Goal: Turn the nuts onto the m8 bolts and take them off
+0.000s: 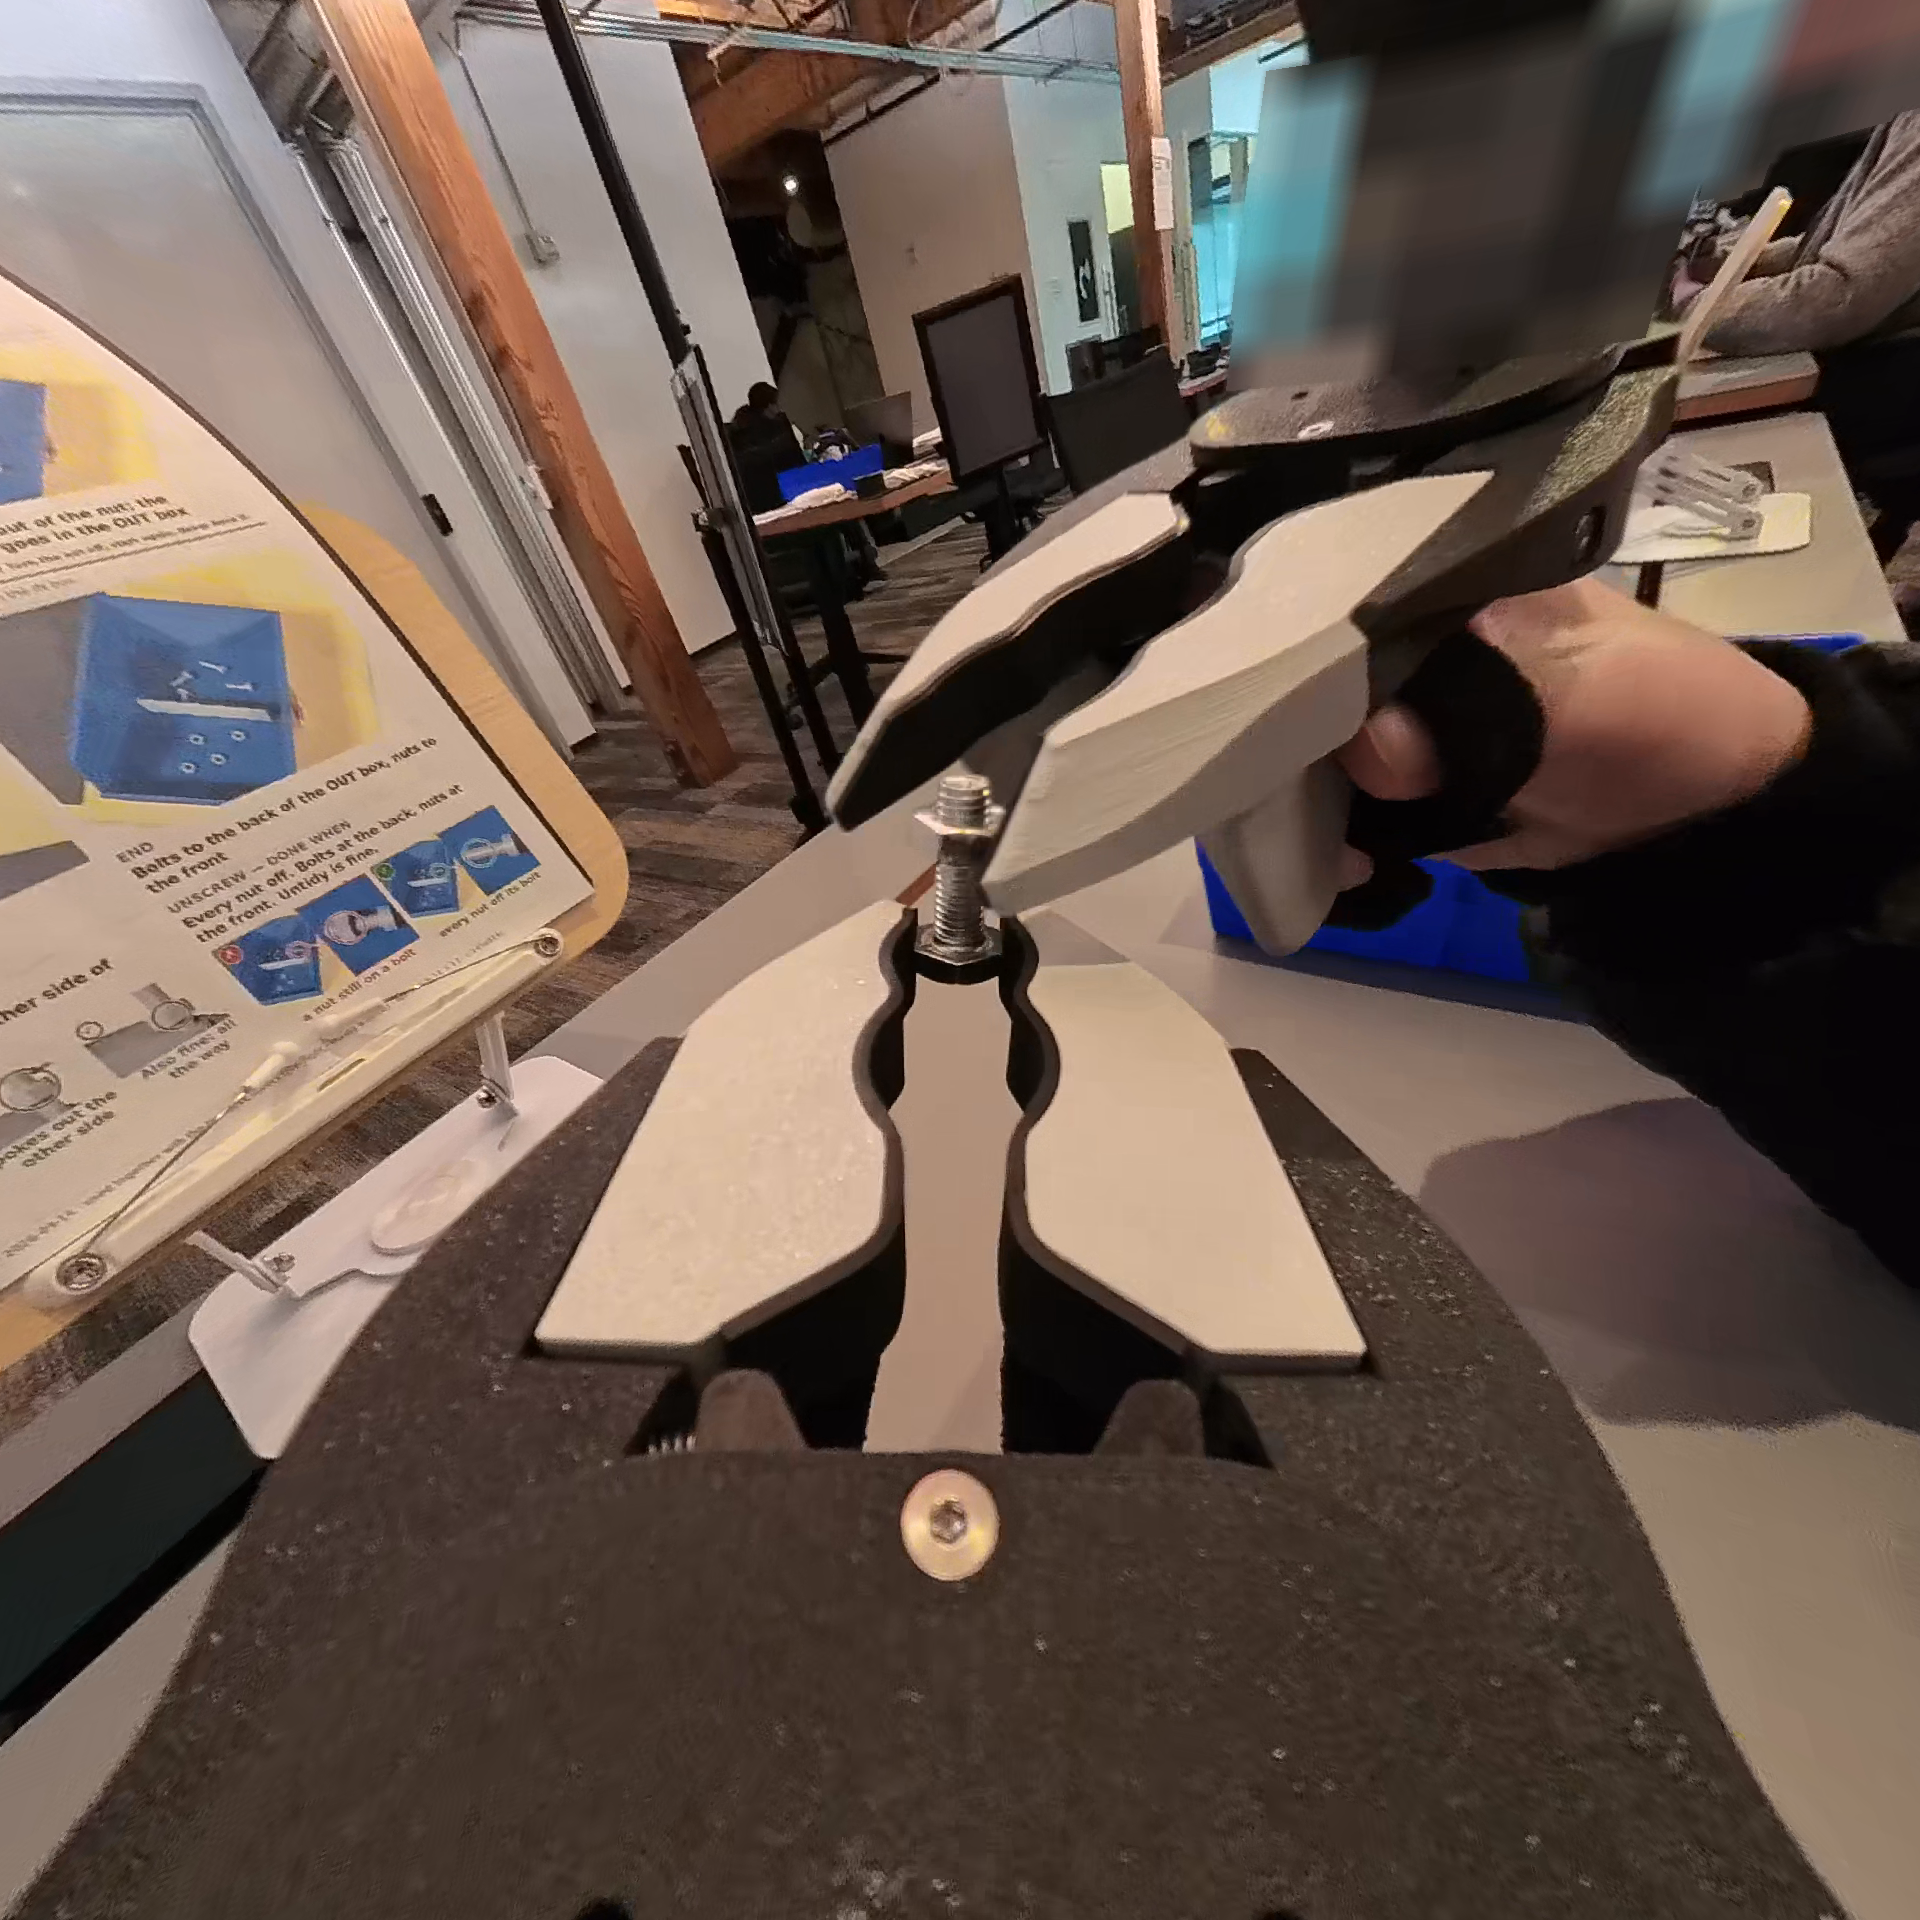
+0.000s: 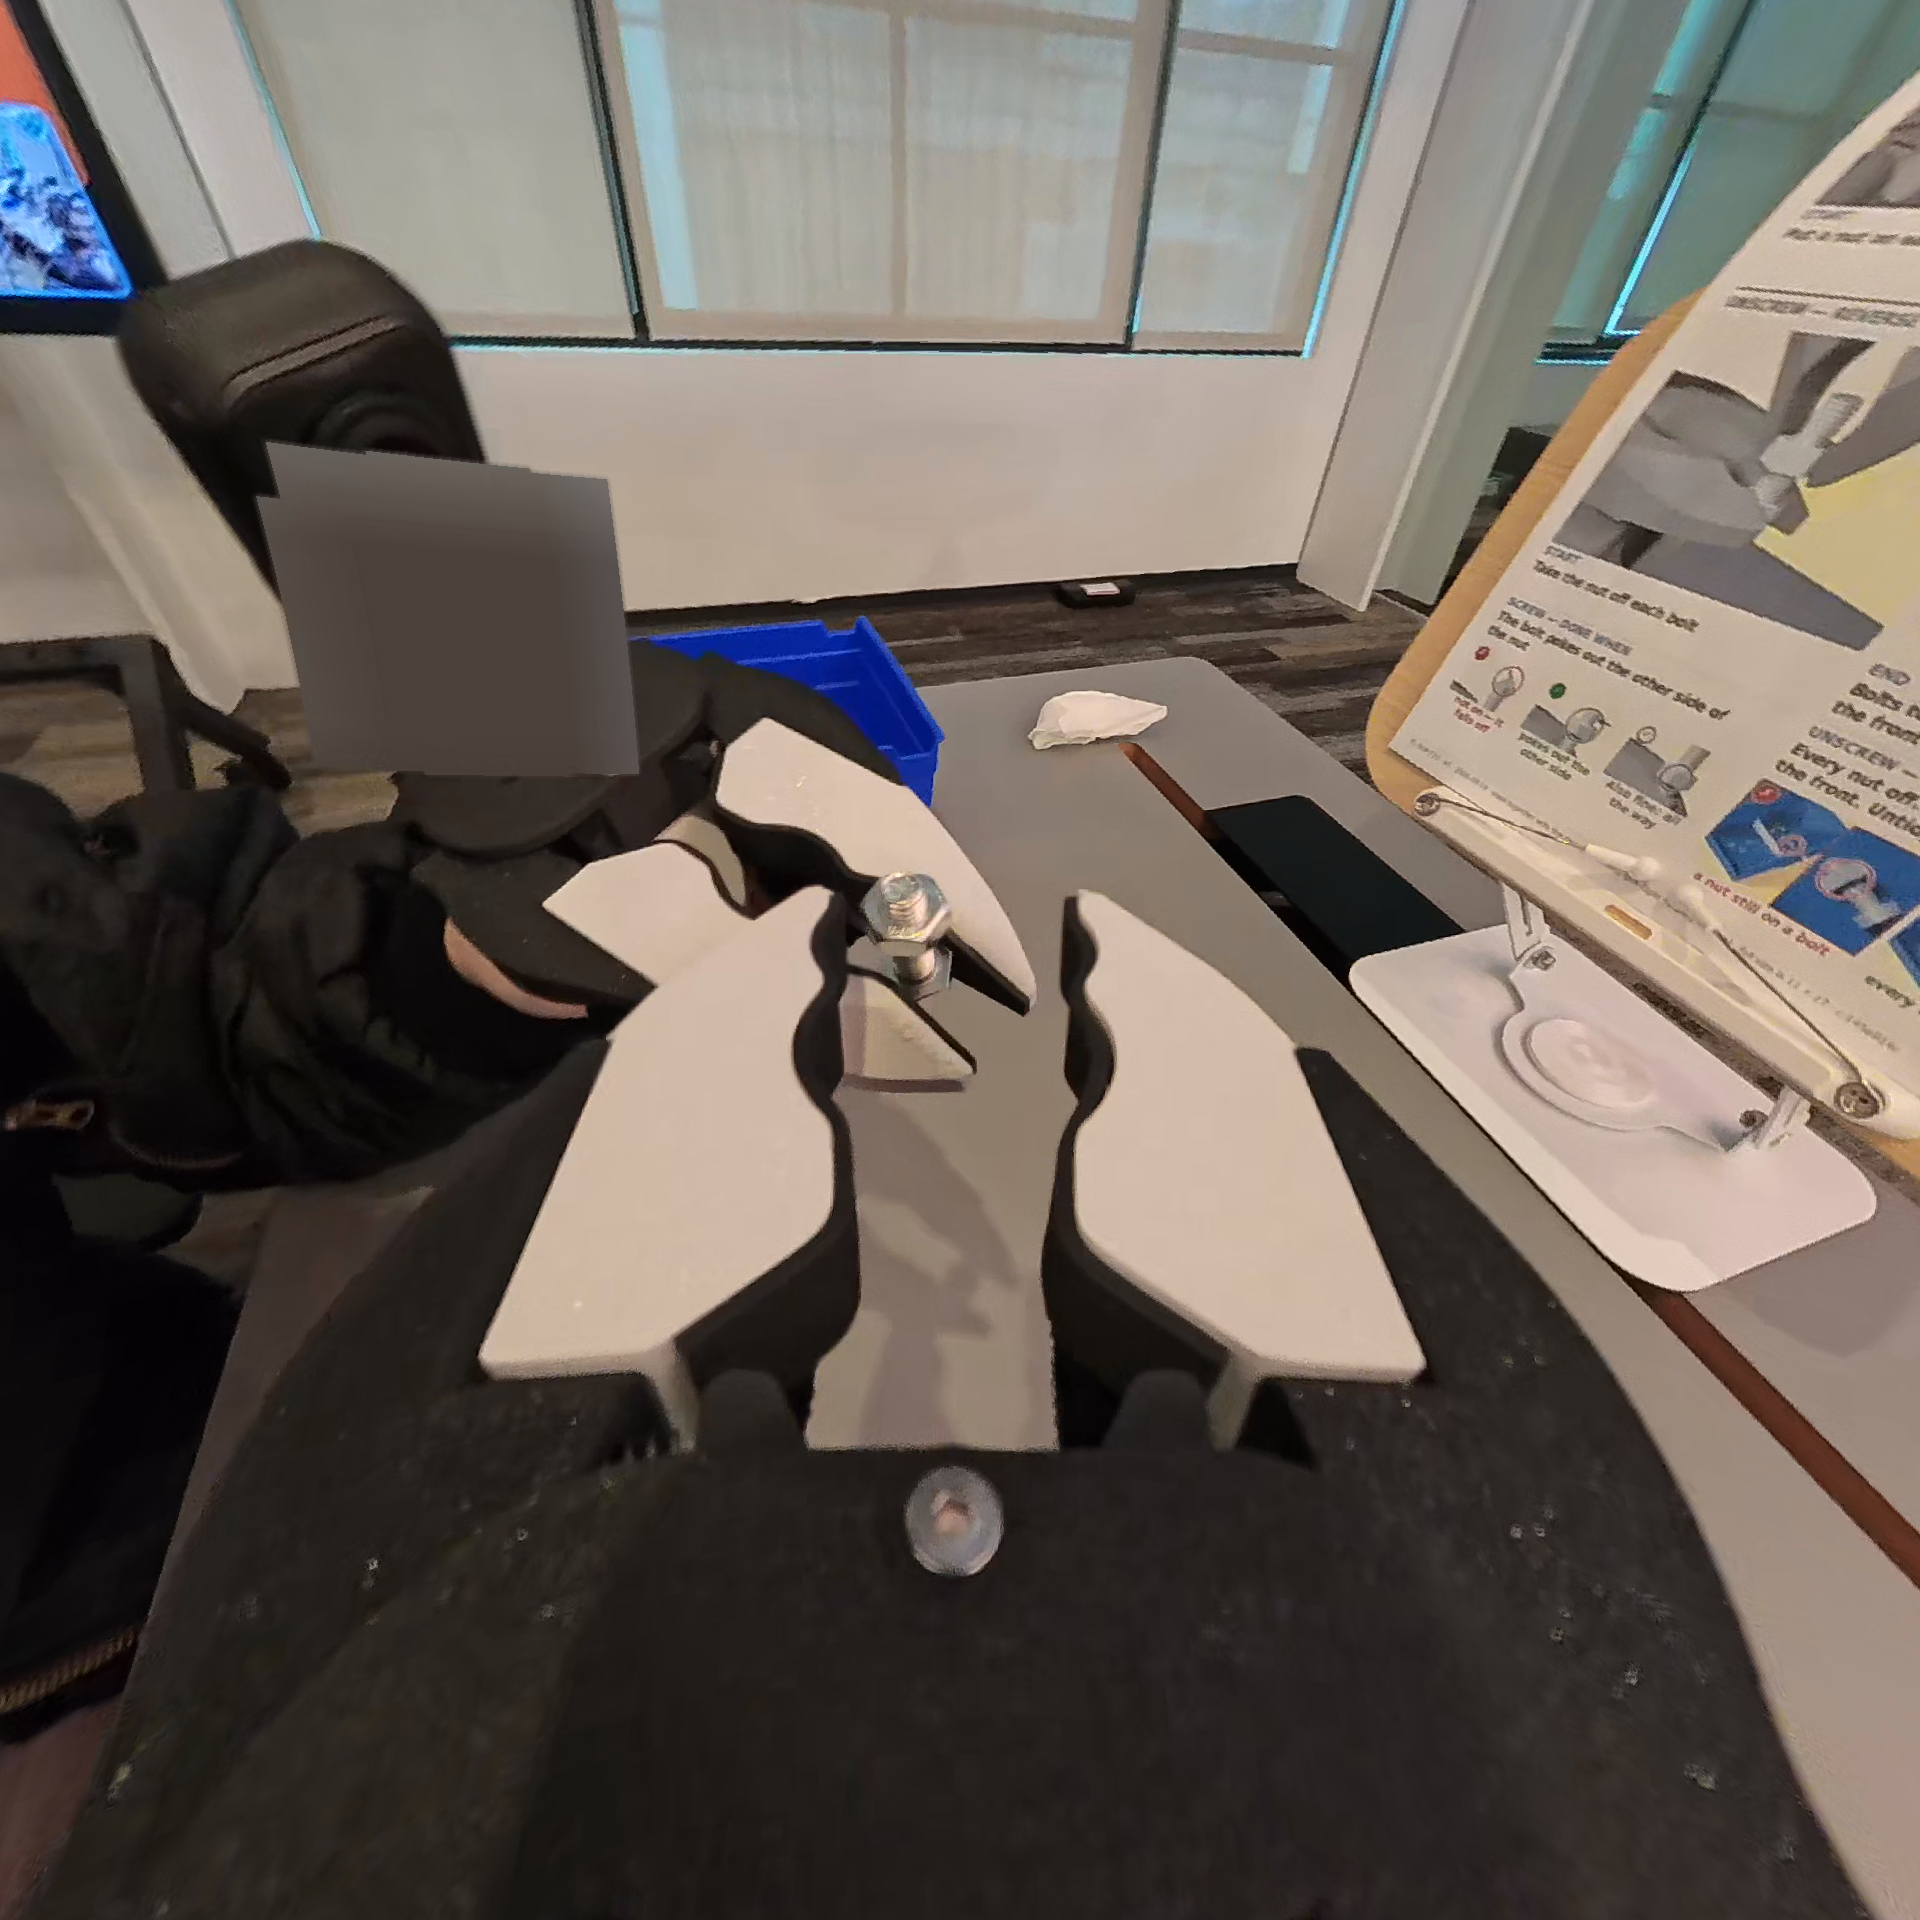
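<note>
My left tongs (image 1: 958, 951) are gripping the silver threaded steel bolt's (image 1: 961, 894) head; my right tongs (image 2: 951, 956) are spreading wide around its hexagonal steel nut (image 2: 906, 914).

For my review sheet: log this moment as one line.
left gripper: shut on bolt head | nut: near bolt tip | right gripper: open around nut, no contact

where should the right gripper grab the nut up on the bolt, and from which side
Grip the nut across two opposite flat sides, coming down over the bolt's free threaded tip. The bolt stands upright with its head clamped in the left gripper, so only the top is clear. The right gripper is open around it.
</note>
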Motion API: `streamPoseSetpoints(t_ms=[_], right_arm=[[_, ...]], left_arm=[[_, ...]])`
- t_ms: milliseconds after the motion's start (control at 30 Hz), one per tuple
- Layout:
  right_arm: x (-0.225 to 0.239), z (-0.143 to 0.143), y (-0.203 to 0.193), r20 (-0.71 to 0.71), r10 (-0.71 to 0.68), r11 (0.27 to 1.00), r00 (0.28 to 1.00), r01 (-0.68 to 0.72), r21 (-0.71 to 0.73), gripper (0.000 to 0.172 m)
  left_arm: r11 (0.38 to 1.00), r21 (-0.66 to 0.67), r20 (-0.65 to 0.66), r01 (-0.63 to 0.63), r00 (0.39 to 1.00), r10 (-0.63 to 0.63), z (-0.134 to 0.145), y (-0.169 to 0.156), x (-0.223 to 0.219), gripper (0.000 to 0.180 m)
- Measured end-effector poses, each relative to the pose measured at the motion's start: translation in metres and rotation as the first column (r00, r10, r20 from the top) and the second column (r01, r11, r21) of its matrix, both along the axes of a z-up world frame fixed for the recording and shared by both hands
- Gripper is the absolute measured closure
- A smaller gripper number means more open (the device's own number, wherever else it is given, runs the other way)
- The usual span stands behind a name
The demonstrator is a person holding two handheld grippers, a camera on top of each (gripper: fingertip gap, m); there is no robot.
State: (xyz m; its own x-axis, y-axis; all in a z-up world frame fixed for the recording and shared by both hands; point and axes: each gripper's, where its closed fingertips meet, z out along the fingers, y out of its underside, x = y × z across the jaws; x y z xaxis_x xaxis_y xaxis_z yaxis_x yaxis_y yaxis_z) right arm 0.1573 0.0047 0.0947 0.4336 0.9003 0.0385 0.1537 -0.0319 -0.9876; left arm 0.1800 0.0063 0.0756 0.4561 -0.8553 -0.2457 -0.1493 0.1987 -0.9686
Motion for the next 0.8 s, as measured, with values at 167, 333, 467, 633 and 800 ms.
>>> streamPoseSetpoints(t_ms=[167,333,467,633,800], right_arm=[[0.002,0.0,0.0,-0.015,0.001,0.999,1.0,-0.002,-0.039,0.138],[0.014,0.009,-0.001,-0.036,-0.003,1.0,0.999,0.002,-0.029,0.143],[0.003,0.01,-0.008,-0.038,0.026,1.0,0.999,-0.027,-0.013,0.141],[0.01,0.007,-0.002,-0.028,0.007,0.999,1.0,-0.008,-0.035,0.138],[0.021,0.018,-0.004,-0.104,0.035,0.998,0.994,-0.041,-0.057,0.144]], left_arm=[[1.0,0.012,0.003,-0.016,1.0,0.016,0.002,0.001,-0.001,0.166],[1.0,-0.013,0.034,-0.018,0.999,0.019,0.006,0.004,-0.007,0.166],[1.0,-0.019,0.03,-0.001,1.0,0.002,0.004,0.002,-0.003,0.166],[1.0,-0.006,0.032,-0.003,0.999,0.003,0.006,-0.001,-0.002,0.166],[1.0,-0.027,0.047,0.006,0.999,-0.004,0.007,0.0,-0.004,0.166]])
